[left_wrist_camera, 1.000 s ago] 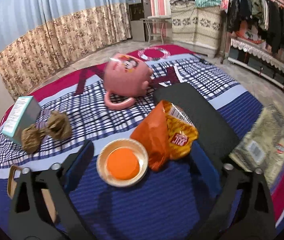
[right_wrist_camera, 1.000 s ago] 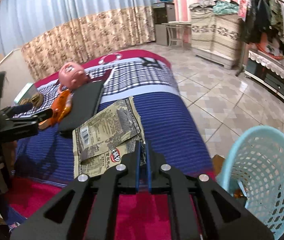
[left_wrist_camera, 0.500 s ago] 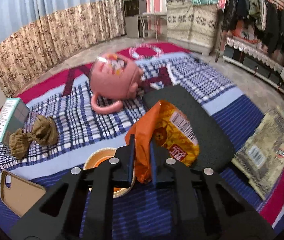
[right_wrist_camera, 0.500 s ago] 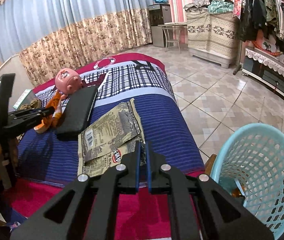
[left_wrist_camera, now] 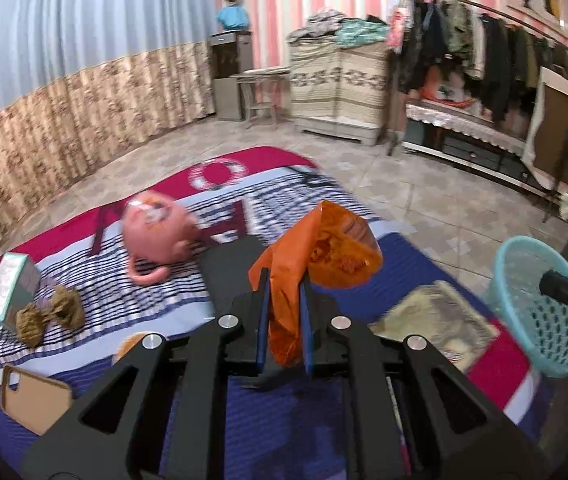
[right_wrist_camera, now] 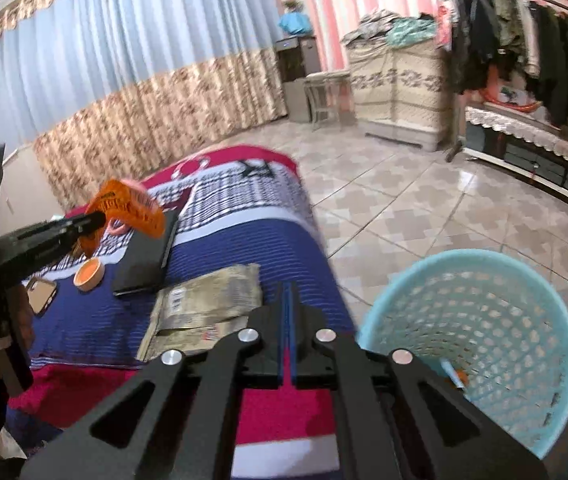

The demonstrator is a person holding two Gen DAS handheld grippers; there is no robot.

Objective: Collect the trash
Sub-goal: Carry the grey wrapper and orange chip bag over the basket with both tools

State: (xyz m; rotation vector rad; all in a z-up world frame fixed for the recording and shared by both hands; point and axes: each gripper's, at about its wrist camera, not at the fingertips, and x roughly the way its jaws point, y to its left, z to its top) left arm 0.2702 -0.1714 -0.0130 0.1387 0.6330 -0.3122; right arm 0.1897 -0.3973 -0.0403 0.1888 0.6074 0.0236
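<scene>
Orange snack bag is clamped in the left gripper and hangs clear above the bed. Right gripper is fully closed with nothing between its jaws, positioned beside the blue basket, near the flat tan wrapper.

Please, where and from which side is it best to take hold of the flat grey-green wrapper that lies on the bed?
Probably the grey-green wrapper is best taken at its near edge, by the red stripe of the bed. It lies flat, so tongs would likely need to come low from the basket side and pinch that edge.
</scene>
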